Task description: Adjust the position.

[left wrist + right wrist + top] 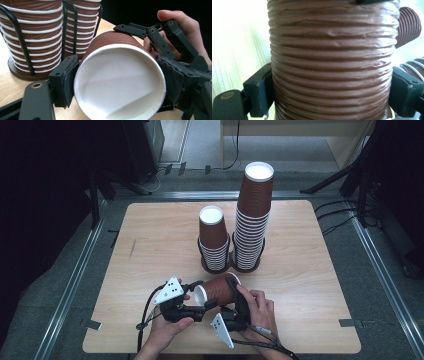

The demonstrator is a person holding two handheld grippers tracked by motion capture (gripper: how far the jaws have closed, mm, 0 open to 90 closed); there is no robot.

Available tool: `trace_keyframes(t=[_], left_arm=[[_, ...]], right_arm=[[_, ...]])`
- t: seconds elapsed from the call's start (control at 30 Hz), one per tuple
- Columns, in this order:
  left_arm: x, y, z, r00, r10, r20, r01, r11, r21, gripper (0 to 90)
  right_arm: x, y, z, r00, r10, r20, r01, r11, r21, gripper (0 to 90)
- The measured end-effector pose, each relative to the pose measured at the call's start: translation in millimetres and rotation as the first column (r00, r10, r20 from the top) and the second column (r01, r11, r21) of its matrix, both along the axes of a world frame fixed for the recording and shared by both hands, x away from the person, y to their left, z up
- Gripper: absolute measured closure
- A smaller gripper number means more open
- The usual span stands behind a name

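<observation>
Left gripper (204, 306) clamps the white rim end of a brown ribbed paper cup (218, 290), pads pressed on both sides of the mouth in the left gripper view. Right gripper (235, 292) grips the same cup around its ribbed body nearer the base, one jaw across the top, one beneath. Cup lies on its side just above the wooden table (150, 250), near edge, centre, mouth facing left.

Step, as I judge it: two-handed hold on one cup, likely a handover or pulling nested cups apart; can't tell whether a second cup sits inside. Next move calls for one gripper to let go cleanly while the other keeps a firm but not crushing hold, since the ribbed wall already shows small dents in the right gripper view.

Room: short stack of cups (214, 240) and tall stack of cups (254, 215) stand in black wire holders just beyond, toward the far side, touching each other. Open tabletop left and right of the hands. Near table edge sits close under the wrists, so lifting should go up and forward, staying below the tall stack's lean.
</observation>
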State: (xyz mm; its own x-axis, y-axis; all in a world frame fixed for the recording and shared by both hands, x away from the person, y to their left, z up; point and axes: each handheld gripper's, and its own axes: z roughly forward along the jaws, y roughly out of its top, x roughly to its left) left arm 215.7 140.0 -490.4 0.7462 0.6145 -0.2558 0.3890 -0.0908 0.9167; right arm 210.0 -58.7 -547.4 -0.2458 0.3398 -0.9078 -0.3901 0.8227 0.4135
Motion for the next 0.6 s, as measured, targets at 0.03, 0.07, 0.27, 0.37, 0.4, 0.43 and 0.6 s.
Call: trace_keyframes(t=[0.03, 0.07, 0.27, 0.37, 0.4, 0.43, 0.6], left_arm=[[-0.3, 0.0, 0.1, 1.0, -0.002, 0.002, 0.002, 1.0, 0.0, 22.2], [-0.5, 0.7, 0.4, 1.0, -0.006, 0.004, 0.006, 1.0, -0.001, 22.3], [-0.1, 6.2, 2.1, 0.9997, -0.024, -0.003, 0.024, 0.999, -0.039, 22.6], [0.4, 7.2, 1.9, 0.9995, -0.033, -0.004, 0.032, 0.9984, -0.046, 22.6], [0.6, 7.9, 1.8, 0.9993, -0.038, -0.005, 0.038, 0.9982, -0.047, 22.6], [0.6, 8.2, 1.8, 0.9991, -0.041, -0.006, 0.041, 0.9979, -0.05, 22.7], [1.1, 11.7, 2.9, 0.9996, -0.028, -0.002, 0.027, 0.998, -0.058, 22.8]], right_arm=[[-0.1, -0.1, 0.0, 1.0, 0.0, -0.004, 0.0, 1.0, 0.002, 10.7], [-0.5, -0.4, 0.0, 1.0, 0.003, -0.006, -0.003, 1.0, 0.007, 10.5], [-3.6, -2.4, 3.9, 0.9986, 0.045, -0.029, -0.043, 0.998, 0.047, 9.5], [-4.0, -3.8, 4.9, 0.9977, 0.055, -0.039, -0.053, 0.9974, 0.05, 9.4], [-4.2, -4.4, 5.1, 0.9974, 0.059, -0.041, -0.057, 0.997, 0.052, 9.3], [-4.8, -5.1, 5.3, 0.9972, 0.062, -0.043, -0.06, 0.9968, 0.053, 9.1], [-6.2, -8.2, 7.1, 0.9965, 0.074, -0.039, -0.071, 0.9957, 0.059, 6.4]])
